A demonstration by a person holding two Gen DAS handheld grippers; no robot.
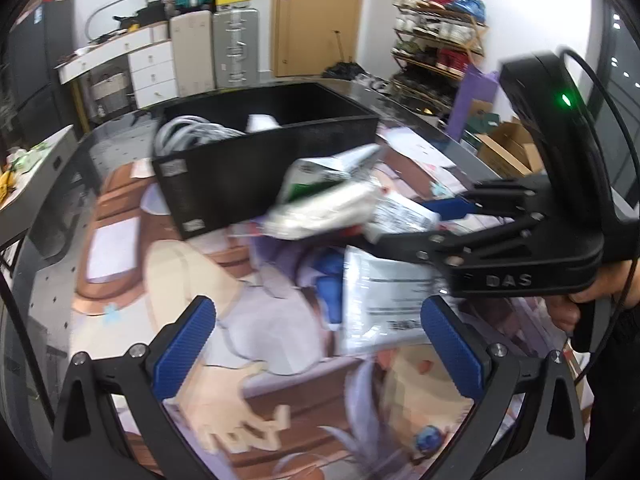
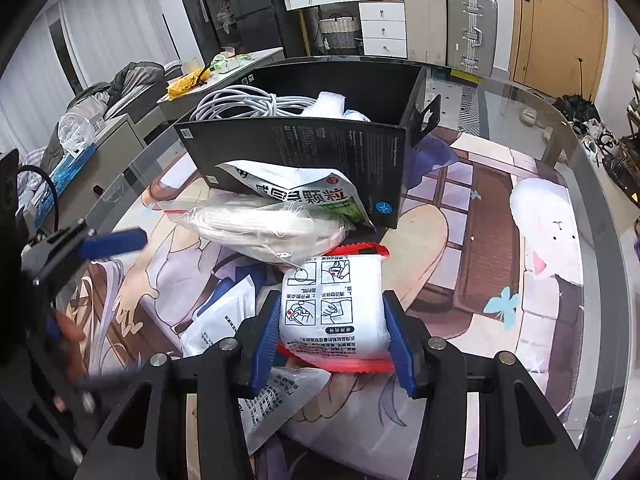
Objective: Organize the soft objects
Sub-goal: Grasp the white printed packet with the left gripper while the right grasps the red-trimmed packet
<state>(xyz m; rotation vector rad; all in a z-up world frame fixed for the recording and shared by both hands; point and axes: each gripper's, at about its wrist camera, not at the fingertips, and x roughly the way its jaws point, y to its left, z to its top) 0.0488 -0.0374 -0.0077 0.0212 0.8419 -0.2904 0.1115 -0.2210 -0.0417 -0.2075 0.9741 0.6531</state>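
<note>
- Right tongs (image 2: pixel 331 338) are nearest in the right wrist view, their blue pads (image 2: pixel 267 342) pressed against both sides of a white sachet (image 2: pixel 334 306) with red crimped ends and printed instruction pictures; it is held above the printed mat (image 2: pixel 472 208) that covers the worktop.
- Left tongs (image 1: pixel 320 344) stand wide apart with nothing between the pads, over the mat near the worktop's near edge.
- Only the right wrist view shows the sachet's printing clearly; in the left wrist view the same sachet (image 1: pixel 400 212) is blurred, held out by the right tongs (image 1: pixel 404 236).
- A clear bag of white cord (image 2: pixel 268 228) lies just in front of the black box (image 2: pixel 304 152), with a green-and-white pouch (image 2: pixel 312 196) leaning against the box wall and touching the bag.
- Inside the box, a coil of grey cable (image 2: pixel 244 106) sits at its left end; both views show it.
- Flat white packets (image 2: pixel 224 316) lie on the mat beneath and beside the right tongs.
- Only the left wrist view shows a silver packet (image 1: pixel 380 300) lying flat on the mat between the left pads and the pile.
</note>
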